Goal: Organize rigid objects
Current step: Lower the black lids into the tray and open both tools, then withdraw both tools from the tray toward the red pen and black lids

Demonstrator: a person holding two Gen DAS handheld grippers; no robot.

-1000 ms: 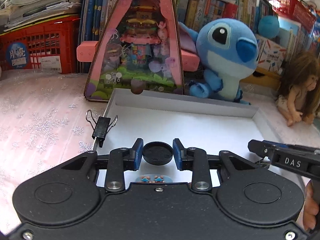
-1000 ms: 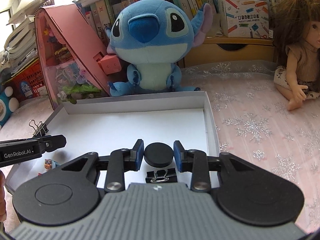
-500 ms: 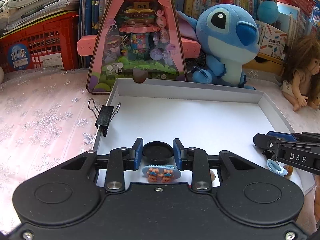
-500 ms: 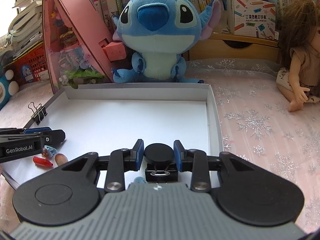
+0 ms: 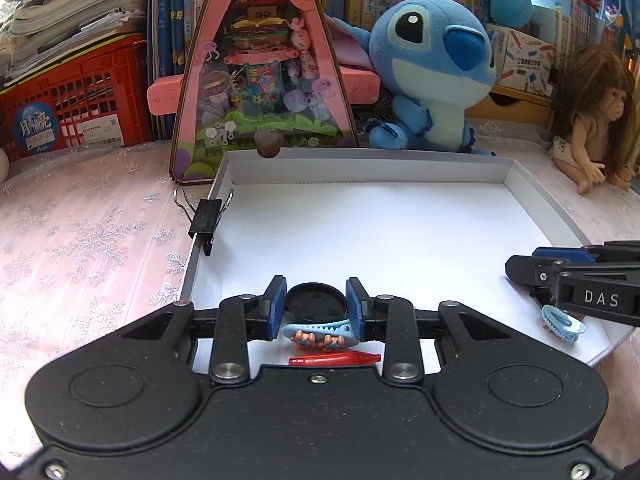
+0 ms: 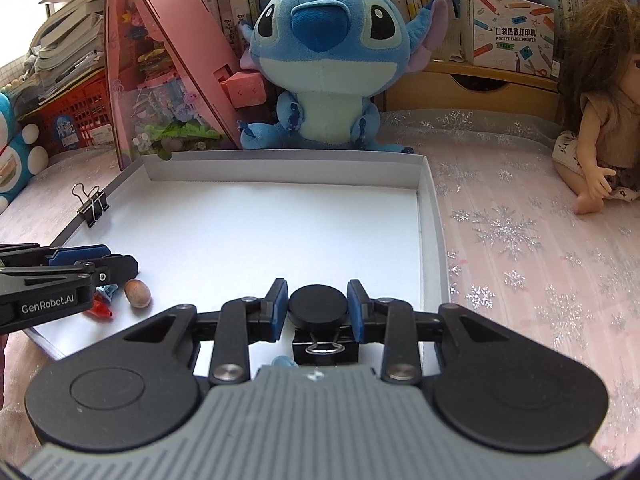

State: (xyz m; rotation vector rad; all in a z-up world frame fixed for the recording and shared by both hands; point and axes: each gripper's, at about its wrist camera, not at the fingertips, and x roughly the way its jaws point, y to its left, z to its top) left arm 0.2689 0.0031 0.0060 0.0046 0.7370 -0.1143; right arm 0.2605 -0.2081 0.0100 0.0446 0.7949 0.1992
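Observation:
A shallow white tray lies on the pink cloth. My left gripper hangs over its near left corner, shut on a black round disc. Beneath it lie a blue hair clip with bears and a red crayon-shaped piece. My right gripper is over the near right corner, shut on another black disc. A black binder clip lies below it. A brown nut rests beside the left gripper. A light blue claw clip lies under the right gripper.
Another binder clip is clamped on the tray's left rim. Behind the tray stand a pink house-shaped display and a blue plush. A doll sits at the right. A red crate and books line the back.
Both views have rolled level and drawn back slightly. The hair clip and red piece now show under the left gripper, and the binder clip shows fully under the right. Both grips are unchanged.

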